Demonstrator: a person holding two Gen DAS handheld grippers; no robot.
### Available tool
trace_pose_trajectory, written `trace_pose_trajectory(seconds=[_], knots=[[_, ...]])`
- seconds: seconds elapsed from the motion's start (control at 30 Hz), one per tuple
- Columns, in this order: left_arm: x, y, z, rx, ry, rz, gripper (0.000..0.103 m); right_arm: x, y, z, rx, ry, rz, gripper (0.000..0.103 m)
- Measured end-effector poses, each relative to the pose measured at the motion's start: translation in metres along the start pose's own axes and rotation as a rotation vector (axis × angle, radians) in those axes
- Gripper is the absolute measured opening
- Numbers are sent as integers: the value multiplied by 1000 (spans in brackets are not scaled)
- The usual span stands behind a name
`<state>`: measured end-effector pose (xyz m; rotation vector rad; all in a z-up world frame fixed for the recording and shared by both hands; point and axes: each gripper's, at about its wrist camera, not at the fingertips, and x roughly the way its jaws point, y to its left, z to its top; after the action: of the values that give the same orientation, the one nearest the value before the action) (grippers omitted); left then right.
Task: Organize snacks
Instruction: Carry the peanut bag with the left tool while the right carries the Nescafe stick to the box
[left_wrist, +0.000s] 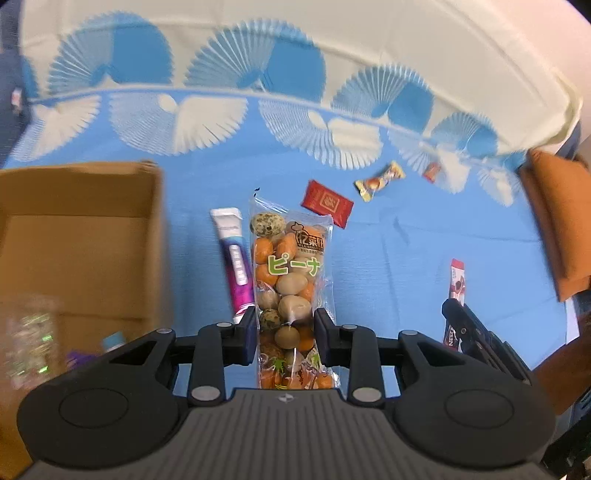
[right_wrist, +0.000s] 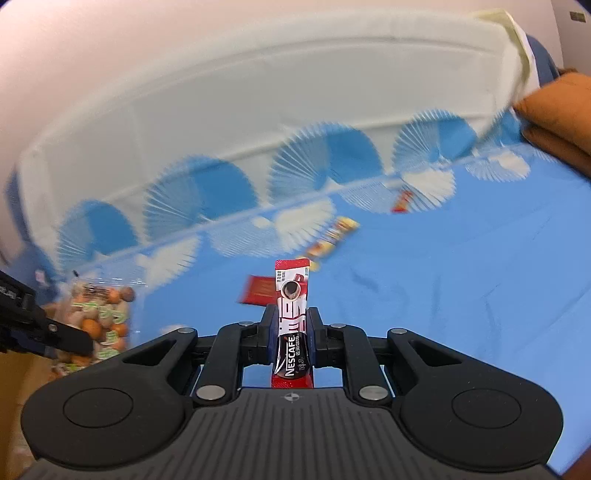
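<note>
My left gripper (left_wrist: 288, 323) is shut on a clear bag of orange and beige coated peanuts (left_wrist: 290, 266), which hangs above the blue cloth. My right gripper (right_wrist: 291, 321) is shut on a red and black Nescafe stick (right_wrist: 291, 295) that points forward between its pads. Each wrist view catches the other hand: the right gripper (left_wrist: 456, 317) with the stick (left_wrist: 456, 280) at the right, the left gripper (right_wrist: 79, 341) with the peanut bag (right_wrist: 103, 314) at the far left. On the cloth lie a white and purple sachet (left_wrist: 234, 258), a red packet (left_wrist: 327, 203), a yellow candy (left_wrist: 378, 182) and a small red packet (left_wrist: 432, 171).
An open cardboard box (left_wrist: 74, 221) stands at the left with blurred packs inside (left_wrist: 29, 332). An orange cushion (left_wrist: 557, 221) lies at the right edge of the blue fan-patterned cloth (left_wrist: 406, 258). A white padded edge (right_wrist: 258, 92) runs along the back.
</note>
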<state>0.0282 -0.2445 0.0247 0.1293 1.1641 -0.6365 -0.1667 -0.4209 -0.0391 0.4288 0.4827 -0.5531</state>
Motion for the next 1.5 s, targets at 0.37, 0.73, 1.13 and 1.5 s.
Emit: trace_pose_trajectory(seconds=[0.37,0.73,1.13,1.5], knots=[[-127,88,-66,-107,-123,23,33,-99,110,-17,-83,-2,242,18],[-183,181,-127,-237,-153,23,32,-141,202,-50,-165,109,371,18],[-200,223,-148,-307,-188,-8,32,-162,253,-64,-277,143,389,18],[-203,235,-153,-323,-199,-18,32,-163,261,-65,-316,150,382,18]])
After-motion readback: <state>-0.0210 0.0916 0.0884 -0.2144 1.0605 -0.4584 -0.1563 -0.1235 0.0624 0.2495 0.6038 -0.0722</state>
